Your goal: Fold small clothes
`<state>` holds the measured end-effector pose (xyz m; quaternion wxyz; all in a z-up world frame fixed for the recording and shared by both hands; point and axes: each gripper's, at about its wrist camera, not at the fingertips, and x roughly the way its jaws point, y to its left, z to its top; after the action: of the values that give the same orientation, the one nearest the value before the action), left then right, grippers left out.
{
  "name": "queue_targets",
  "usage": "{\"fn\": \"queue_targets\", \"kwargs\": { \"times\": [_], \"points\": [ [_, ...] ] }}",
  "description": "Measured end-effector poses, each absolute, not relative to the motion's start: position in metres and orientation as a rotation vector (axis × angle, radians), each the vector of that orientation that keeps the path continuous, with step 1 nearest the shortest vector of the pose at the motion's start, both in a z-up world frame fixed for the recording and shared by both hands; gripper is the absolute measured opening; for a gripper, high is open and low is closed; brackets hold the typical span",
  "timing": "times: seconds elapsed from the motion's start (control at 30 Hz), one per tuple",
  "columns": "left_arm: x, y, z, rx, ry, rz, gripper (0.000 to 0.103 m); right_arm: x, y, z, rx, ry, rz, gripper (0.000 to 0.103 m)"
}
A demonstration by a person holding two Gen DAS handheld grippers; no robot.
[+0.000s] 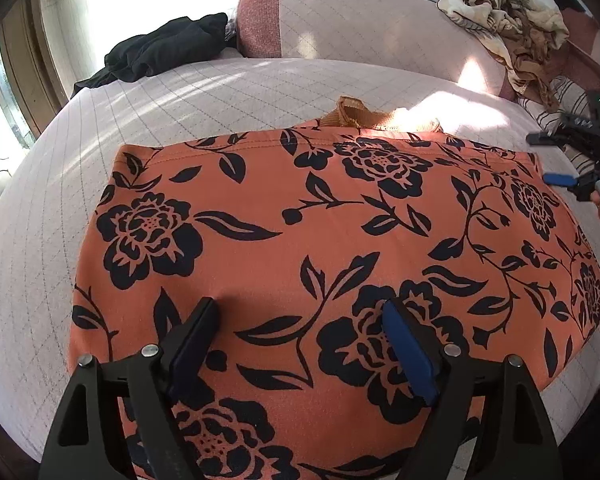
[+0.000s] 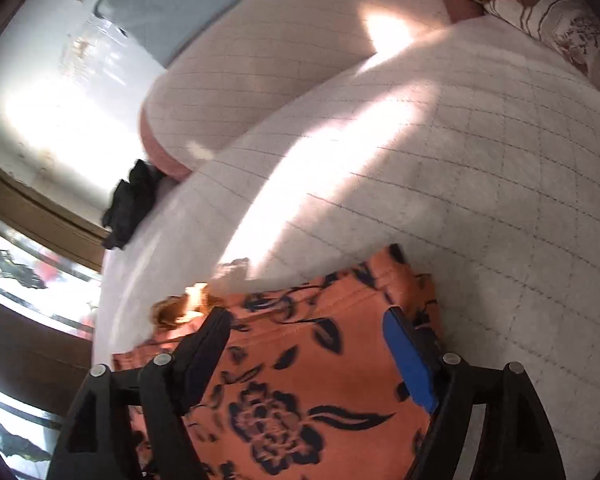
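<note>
Both grippers, left gripper and right gripper, I hold wide and empty over the floral garment, laid flat for folding.

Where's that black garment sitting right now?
In the left wrist view the black garment lies heaped at the far left of the quilted cushion, beside the pink bolster, well beyond the floral cloth.

Floral garment cut off below.

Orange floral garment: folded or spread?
Folded. The garment lies as a flat rectangle with straight edges on the cushion; another fabric layer peeks from under its far edge.
</note>
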<state>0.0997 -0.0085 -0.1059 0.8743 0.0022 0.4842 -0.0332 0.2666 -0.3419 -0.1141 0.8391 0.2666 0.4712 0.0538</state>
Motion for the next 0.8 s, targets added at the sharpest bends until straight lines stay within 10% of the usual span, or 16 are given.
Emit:
{"fn": "queue_targets", "kwargs": {
  "times": [0.37, 0.8],
  "points": [
    [0.097, -0.01, -0.104, 0.01, 1.025, -0.065, 0.084, 0.149, -0.33, -0.07, 0.629, 0.858, 0.101, 0.081],
    [0.081, -0.022, -0.092, -0.007, 1.003, -0.07, 0.084, 0.041, -0.341, -0.156, 1.118, 0.81, 0.022, 0.083]
  ]
}}
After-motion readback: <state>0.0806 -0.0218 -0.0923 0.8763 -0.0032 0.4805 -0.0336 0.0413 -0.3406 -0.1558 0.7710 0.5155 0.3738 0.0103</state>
